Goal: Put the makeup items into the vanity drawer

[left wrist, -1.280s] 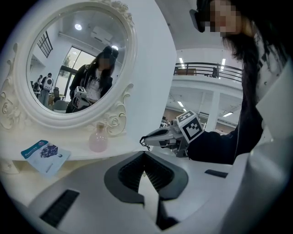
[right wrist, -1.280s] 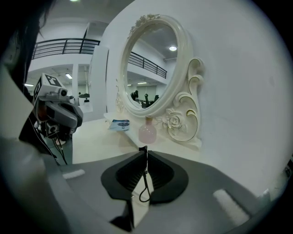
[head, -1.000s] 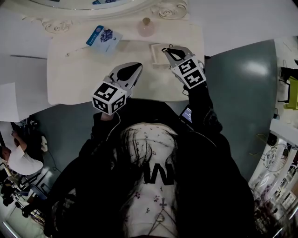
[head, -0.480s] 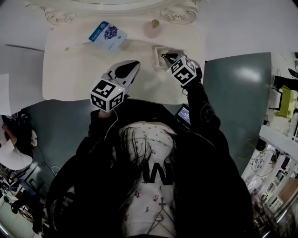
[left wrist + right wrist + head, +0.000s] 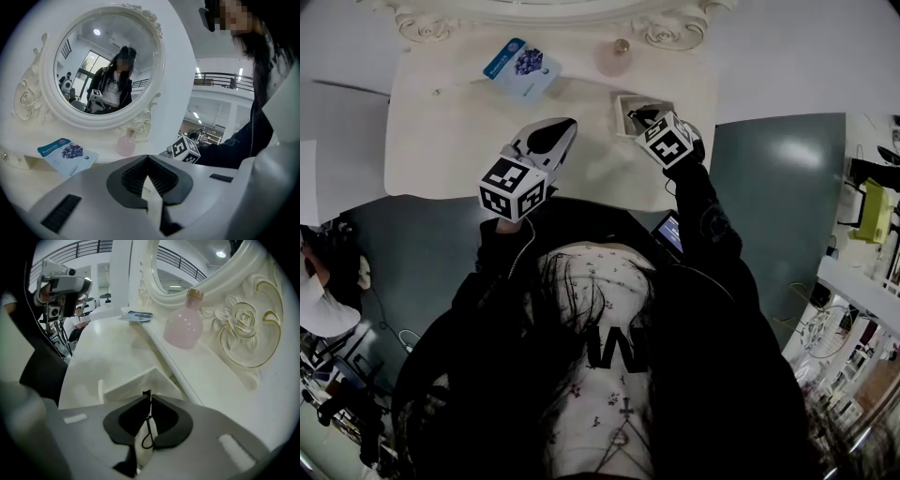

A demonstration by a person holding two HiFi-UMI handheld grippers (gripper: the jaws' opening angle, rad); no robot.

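Right gripper (image 5: 147, 398): jaws pressed together. They pinch a thin black loop (image 5: 149, 433), which shows as a nub at the tips and a slack ring hanging back along the jaw line. We cannot say what kind of item it is.

Directly ahead of and below those tips is the open drawer (image 5: 125, 380), pulled out from under the raised back shelf. Its length runs away from the shelf toward the person. In the head view the tips sit over the drawer's near right part, so we judge that letting go is all the coming move needs. Whether the loop already touches the drawer floor we cannot tell.

Behind the drawer, upright on the shelf, stands the pink bottle (image 5: 183, 328). It is close to this gripper and apart from it.

Left gripper (image 5: 147, 159): jaws together, nothing between them. It hangs over the near half of the vanity top (image 5: 450, 141), well short of the drawer. The blue sachet (image 5: 65, 153) lies flat ahead and to its left, below the mirror (image 5: 108, 65), so we judge it nearer this gripper than the other.

Against a second ago, the right gripper has closed in on the drawer, and its marker cube now looks smaller and more turned. The left gripper keeps much the same place over the vanity top. The sachet and bottle have not moved relative to the drawer. The head camera itself has shifted.
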